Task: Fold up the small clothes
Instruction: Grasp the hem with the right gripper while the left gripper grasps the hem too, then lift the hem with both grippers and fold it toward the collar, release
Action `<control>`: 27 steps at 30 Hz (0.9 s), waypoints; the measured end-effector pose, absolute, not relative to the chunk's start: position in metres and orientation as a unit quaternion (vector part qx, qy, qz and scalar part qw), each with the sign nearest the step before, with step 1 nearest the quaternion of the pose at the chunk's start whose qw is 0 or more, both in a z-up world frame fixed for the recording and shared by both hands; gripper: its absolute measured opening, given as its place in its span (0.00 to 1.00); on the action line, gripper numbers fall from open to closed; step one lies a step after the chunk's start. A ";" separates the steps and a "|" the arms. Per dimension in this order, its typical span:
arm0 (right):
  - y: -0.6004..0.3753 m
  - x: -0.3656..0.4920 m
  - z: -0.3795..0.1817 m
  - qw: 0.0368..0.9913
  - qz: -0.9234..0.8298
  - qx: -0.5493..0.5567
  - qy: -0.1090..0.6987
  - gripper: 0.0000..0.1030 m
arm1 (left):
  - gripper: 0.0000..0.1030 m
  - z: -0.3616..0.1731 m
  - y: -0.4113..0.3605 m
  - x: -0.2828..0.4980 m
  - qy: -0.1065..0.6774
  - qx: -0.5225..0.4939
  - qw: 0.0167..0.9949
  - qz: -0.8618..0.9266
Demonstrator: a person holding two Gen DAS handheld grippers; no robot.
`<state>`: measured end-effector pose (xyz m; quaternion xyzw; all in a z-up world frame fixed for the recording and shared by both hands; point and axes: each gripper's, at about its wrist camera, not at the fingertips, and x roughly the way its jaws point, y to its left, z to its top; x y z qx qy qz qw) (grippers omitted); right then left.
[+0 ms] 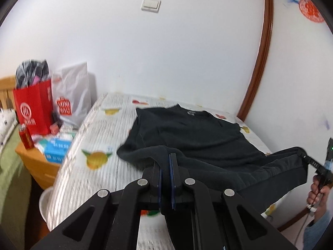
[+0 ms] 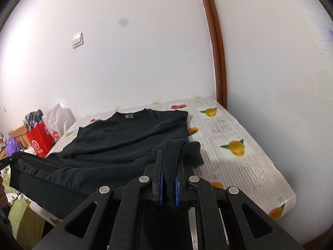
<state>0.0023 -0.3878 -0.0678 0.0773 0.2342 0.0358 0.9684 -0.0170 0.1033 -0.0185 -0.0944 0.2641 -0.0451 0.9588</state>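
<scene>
On the far left of the left wrist view, a red paper shopping bag stuffed with dark clothing stands on a low wooden bedside cabinet, with a white plastic carrier bag bearing a red logo just to its right against the white wall. A red drink can and a light blue box sit on the near part of the same cabinet top. Right of the cabinet lies the mattress with a white, fruit-printed ribbed cover, and spread across it is the dark, nearly black long-sleeved sweatshirt, collar toward the far wall.

Its near hem is lifted off the cover and stretched between the two tools. The left gripper has its jaws closed nearly together on the left corner of that hem, cloth bunched between the blue pads. Farther right in this view, the right gripper is seen from the side, biting the other hem corner, with the person's right hand wrapped around its handle.

From the right wrist view, the sweatshirt lies left of centre, and the right gripper shows its jaws pressed onto a thick fold of ribbed cloth. A brown wooden door frame rises behind the mattress, and a white wall switch sits high on the left.
</scene>
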 end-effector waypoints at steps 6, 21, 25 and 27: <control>-0.390 0.053 -0.060 0.966 0.028 0.094 0.241 0.08 | 0.07 -0.012 0.098 0.038 0.267 -0.083 0.960 -0.016; -0.379 0.200 -0.089 0.954 0.016 0.094 0.286 0.08 | 0.07 -0.060 0.095 0.171 0.327 -0.070 0.941 0.041; -0.376 0.231 -0.112 0.948 0.007 0.080 0.309 0.08 | 0.07 -0.080 0.093 0.191 0.347 -0.058 0.934 0.056; -0.375 0.241 -0.123 0.944 0.003 0.073 0.321 0.08 | 0.07 -0.086 0.093 0.196 0.355 -0.059 0.931 0.058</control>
